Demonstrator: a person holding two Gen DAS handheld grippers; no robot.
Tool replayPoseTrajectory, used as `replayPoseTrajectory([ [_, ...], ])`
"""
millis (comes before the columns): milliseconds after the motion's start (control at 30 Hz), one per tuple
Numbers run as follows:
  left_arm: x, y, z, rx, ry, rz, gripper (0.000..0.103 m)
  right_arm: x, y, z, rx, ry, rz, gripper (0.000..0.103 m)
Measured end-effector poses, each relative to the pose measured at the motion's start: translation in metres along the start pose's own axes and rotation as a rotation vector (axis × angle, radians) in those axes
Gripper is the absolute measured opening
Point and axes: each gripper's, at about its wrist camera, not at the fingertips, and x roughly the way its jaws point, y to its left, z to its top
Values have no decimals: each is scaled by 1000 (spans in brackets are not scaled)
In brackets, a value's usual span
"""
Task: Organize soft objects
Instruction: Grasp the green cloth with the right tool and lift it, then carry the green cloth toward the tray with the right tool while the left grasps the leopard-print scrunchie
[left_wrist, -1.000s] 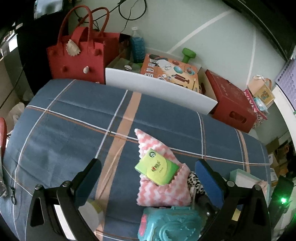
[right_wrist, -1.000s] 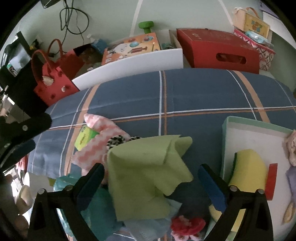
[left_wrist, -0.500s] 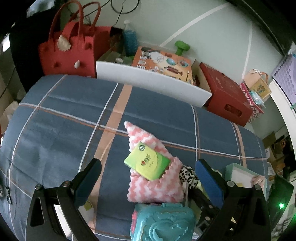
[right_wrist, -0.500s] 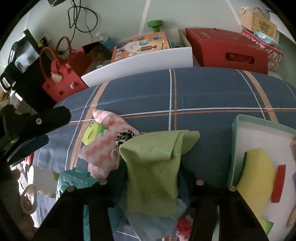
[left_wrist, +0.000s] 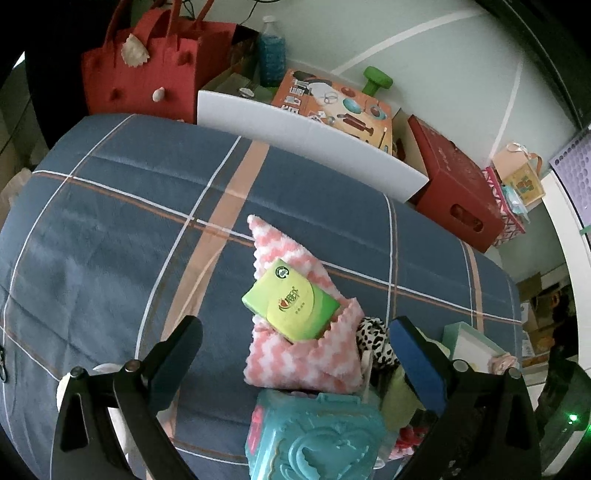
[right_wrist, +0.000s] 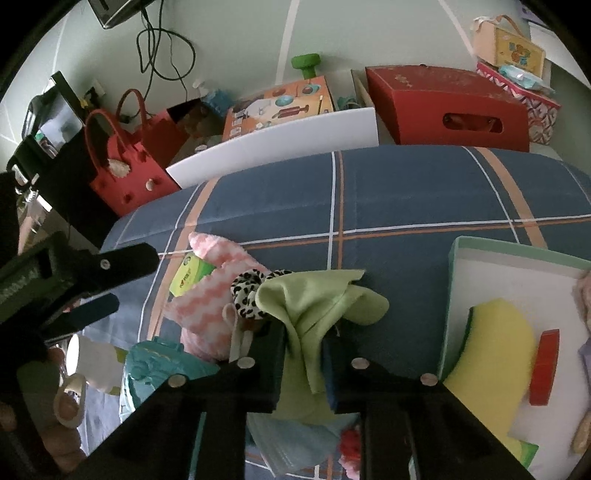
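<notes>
right gripper (right_wrist: 303, 343): jaws closing, pinching green cloth (right_wrist: 314, 299)
left gripper (left_wrist: 295, 345): wide open, empty, above pink towel (left_wrist: 306, 354)

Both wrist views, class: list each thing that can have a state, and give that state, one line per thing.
Right hand-held gripper: jaws closing, green cloth pinched between them.
Left hand-held gripper: open, nothing between its fingers.
Green cloth: bunched, gathered upward.
Pink zigzag towel: crumpled, lying on the bedspread.
Green tissue pack: tilted, nestled in the towel's folds.
Mint-rimmed tray: open-topped, holding a yellow sponge.
</notes>
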Motion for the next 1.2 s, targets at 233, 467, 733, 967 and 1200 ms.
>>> replayPoseTrajectory([
  [233, 0, -3, -2, 1, -1, -6, 101, -17, -2, 2, -3, -46, -8, 18],
  [467, 0, -10, -3, 22, -4, -16, 101, -22, -7, 3, 9, -54, -2, 11],
  [733, 0, -15, -5, 32, 0, -21, 101, -24, -9, 2, 19, -59, 21, 6],
  [967, -4, -18, -6, 39, -10, -30, 101, -45, -10, 4, 30, -119, 46, 6],
  [1200, -7, -28, -9, 67, -14, -50, 101, -68, -19, 6, 52, -178, 1, 6],
])
